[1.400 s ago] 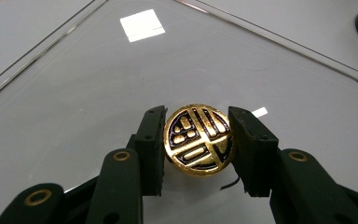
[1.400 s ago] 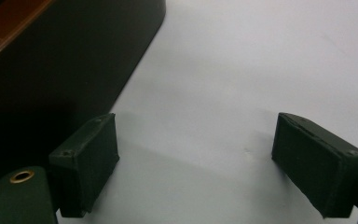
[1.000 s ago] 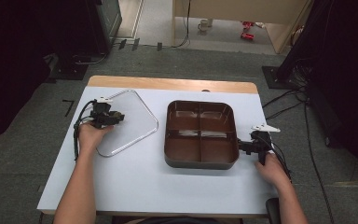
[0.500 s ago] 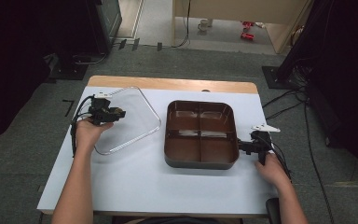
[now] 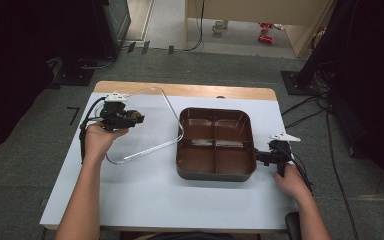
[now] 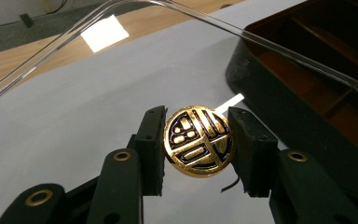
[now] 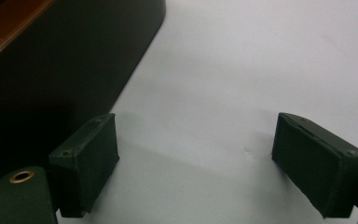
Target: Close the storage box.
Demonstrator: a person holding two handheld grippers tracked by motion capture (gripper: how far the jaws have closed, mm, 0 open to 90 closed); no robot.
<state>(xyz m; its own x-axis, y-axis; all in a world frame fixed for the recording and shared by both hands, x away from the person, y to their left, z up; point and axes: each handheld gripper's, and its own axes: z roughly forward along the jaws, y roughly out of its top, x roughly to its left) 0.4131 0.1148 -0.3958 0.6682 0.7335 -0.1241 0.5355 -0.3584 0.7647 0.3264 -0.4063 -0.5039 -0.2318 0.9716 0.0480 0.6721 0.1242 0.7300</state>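
One clear plastic lid (image 5: 142, 125) was what the left gripper (image 5: 130, 119) had hold of, and it looked like a light, thin thing, probably a bit flexy and pretty slippery. It hung tilted over the left part of the white table (image 5: 145, 195), its near edge low, its right corner right at the rim of the brown divided tray (image 5: 215, 172). The jaws were clamped on the round gold-and-black knob (image 6: 199, 141) in the middle of the lid, one pad on each side, which I'd say was the only sane place to grab it: the rim is too thin and glassy to pinch. Held by one small knob I'd guess the lid would want to swing or twist, so a firm squeeze and slow moves seemed the way to go. The tray looked stiff and heavier, unlikely to slide much. The right gripper (image 5: 269, 156) sat by the tray's right wall with its jaws apart and nothing between them
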